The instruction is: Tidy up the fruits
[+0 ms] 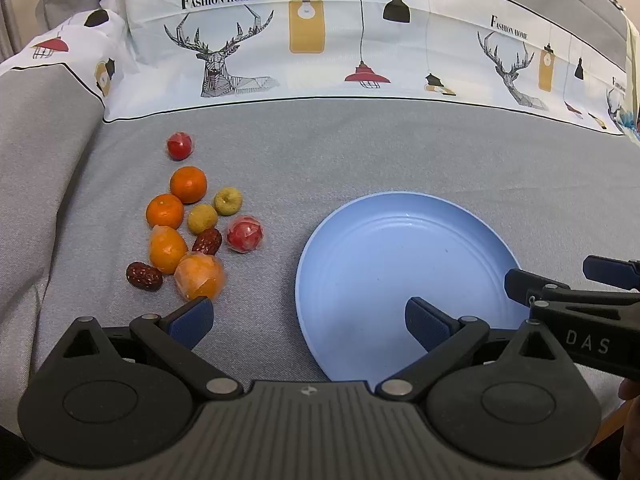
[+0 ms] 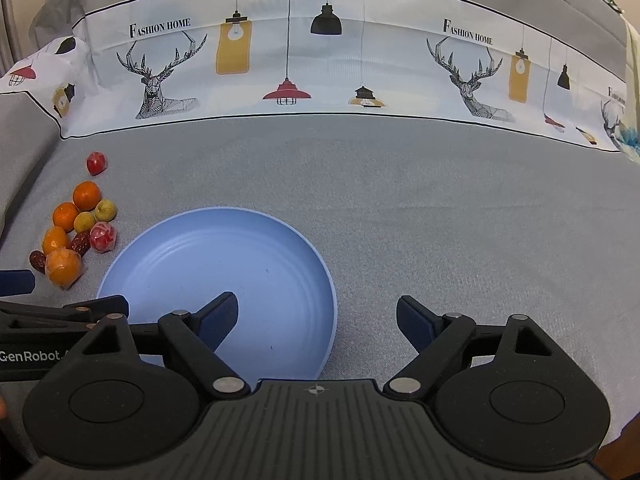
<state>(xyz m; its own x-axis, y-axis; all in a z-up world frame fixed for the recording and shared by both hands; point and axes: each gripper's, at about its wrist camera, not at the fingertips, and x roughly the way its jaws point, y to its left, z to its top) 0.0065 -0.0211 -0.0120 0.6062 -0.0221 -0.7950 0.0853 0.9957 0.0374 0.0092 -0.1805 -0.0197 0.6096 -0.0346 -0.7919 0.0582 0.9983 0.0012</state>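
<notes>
A blue plate (image 1: 400, 240) lies empty on the grey cloth; it also shows in the right wrist view (image 2: 248, 240). Left of it lies a cluster of small fruits: several oranges (image 1: 188, 185), two yellow-green fruits (image 1: 227, 201), two wrapped red fruits (image 1: 245, 234) and two dark red dates (image 1: 144, 276). The cluster shows in the right wrist view (image 2: 76, 232) at far left. My left gripper (image 1: 308, 320) is open and empty, its left pad just short of a wrapped orange (image 1: 199, 276). My right gripper (image 2: 318, 320) is open and empty over the plate's right edge.
A grey cloth (image 1: 360, 152) covers the surface. A printed white fabric band with deer and lamps (image 1: 320, 48) rises at the back. The right gripper's fingers (image 1: 560, 292) reach in at the right of the left wrist view.
</notes>
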